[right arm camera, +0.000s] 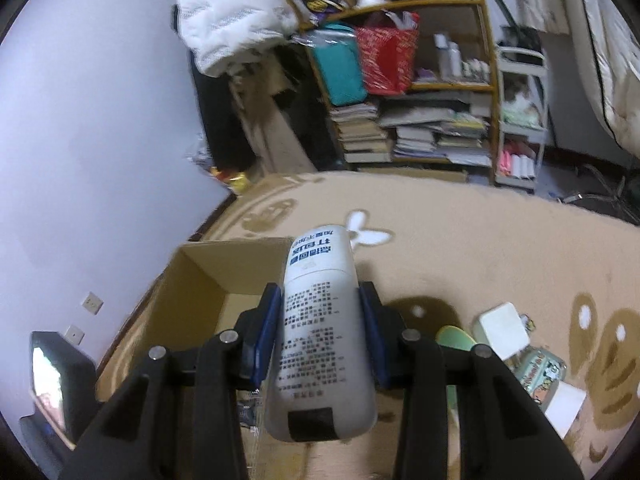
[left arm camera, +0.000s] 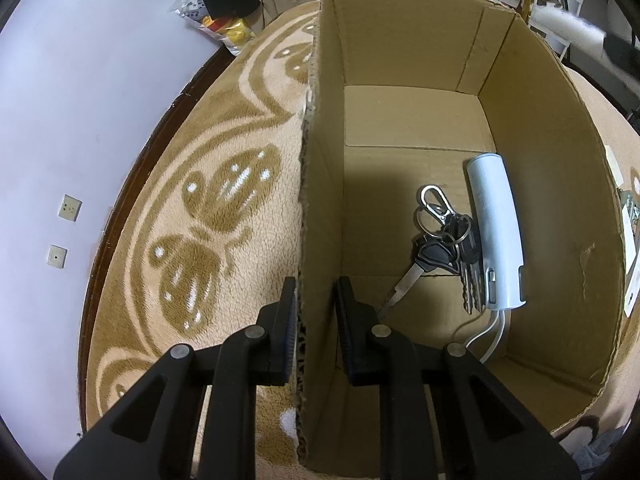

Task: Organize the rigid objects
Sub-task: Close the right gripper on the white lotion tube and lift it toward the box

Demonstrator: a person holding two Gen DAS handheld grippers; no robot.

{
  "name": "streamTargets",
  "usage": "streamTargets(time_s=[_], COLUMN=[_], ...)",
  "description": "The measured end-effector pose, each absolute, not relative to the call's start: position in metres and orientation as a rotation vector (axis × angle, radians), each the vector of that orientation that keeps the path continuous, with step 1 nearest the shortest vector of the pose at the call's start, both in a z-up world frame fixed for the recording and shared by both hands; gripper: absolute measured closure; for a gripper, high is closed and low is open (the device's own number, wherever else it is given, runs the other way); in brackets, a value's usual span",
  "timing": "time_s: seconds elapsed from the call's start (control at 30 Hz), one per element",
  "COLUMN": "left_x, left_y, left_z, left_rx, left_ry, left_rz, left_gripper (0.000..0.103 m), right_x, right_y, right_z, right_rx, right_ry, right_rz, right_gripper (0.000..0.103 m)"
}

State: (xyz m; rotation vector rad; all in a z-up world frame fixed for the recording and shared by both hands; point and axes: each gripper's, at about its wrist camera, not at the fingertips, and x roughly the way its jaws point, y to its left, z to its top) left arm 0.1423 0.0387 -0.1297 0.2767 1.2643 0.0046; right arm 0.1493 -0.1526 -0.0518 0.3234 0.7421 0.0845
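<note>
Through the left wrist camera we see our left gripper (left arm camera: 315,312) clamped narrow on the near wall of the cardboard box (left arm camera: 532,128), one finger outside, one inside. Ahead of the inner finger, on the box floor, lie a bunch of keys (left arm camera: 440,248) and a white device (left arm camera: 496,232) with its cord.

Through the right wrist camera our right gripper (right arm camera: 322,328) holds a white bottle (right arm camera: 320,340) by its midsection, lengthwise between the jaws. We judge it stiff, smooth and likely slippery, so a mid-body hold suits. Only this view shows the loose items right of the jaws; the box contents are hidden here.
</note>
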Motion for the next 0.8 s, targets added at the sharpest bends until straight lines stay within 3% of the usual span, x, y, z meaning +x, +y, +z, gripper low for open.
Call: streamTargets(time_s=[0.73,0.77,0.8], left_x=[0.142,0.142,0.142], left_y=[0.039,0.039,0.039], left_z=[-0.131,-0.131,-0.131], left_rx=[0.274,0.273,0.27], left_ry=[1.266,1.267,1.268], left_rz=[0.005,0.004,0.003], left_gripper=[0.085,0.085,0.085], right_x=[0.149,0.149,0.149], right_y=[-0.09,-0.093,-0.095], right_z=[-0.083,-0.084,-0.083], right_rx=[0.152,0.159,0.159], right_ry=[0.88,0.877,0.874], right_rz=[0.27,0.262,0.252], right_gripper=[0.061,0.062,0.07])
